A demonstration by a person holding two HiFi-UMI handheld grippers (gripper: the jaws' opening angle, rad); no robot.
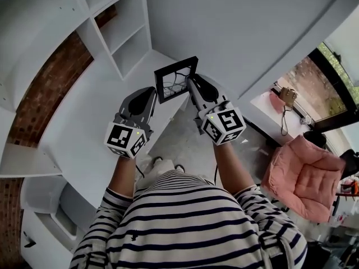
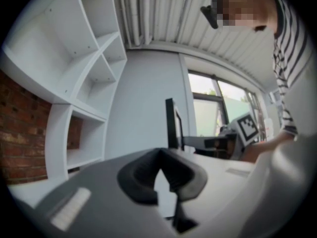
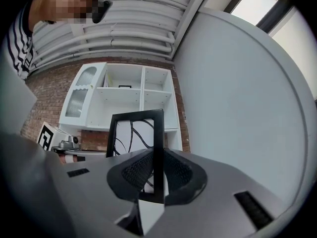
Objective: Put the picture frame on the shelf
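We looked down on a white desk [image 1: 84, 133] running along a brick wall [image 1: 47, 94], with a white shelf unit [image 1: 120, 29] of open compartments standing at its far end. A pink cushioned chair [image 1: 303, 175] sat well apart to the right, near a window. The person's striped top [image 1: 190, 217] filled the bottom of the head view.

The picture frame [image 1: 176, 78] was black, with dark curving lines on a white sheet. It was up in the air over the desk's near edge, roughly upright, and not on the shelf unit. The right gripper [image 1: 192, 84] had it: in the right gripper view we saw the right gripper [image 3: 157, 175] with its two dark pads pressed on the right-hand bar of the picture frame [image 3: 134, 133], the shelf unit [image 3: 126, 95] showing beyond it.

The left gripper [image 1: 150, 93] hung just beside the frame's left side. In its own view the left gripper [image 2: 162, 175] had its pads drawn together at the tips with nothing between them. The picture frame [image 2: 171, 123] stood edge-on beyond them, the shelf unit [image 2: 84, 73] off to the left.
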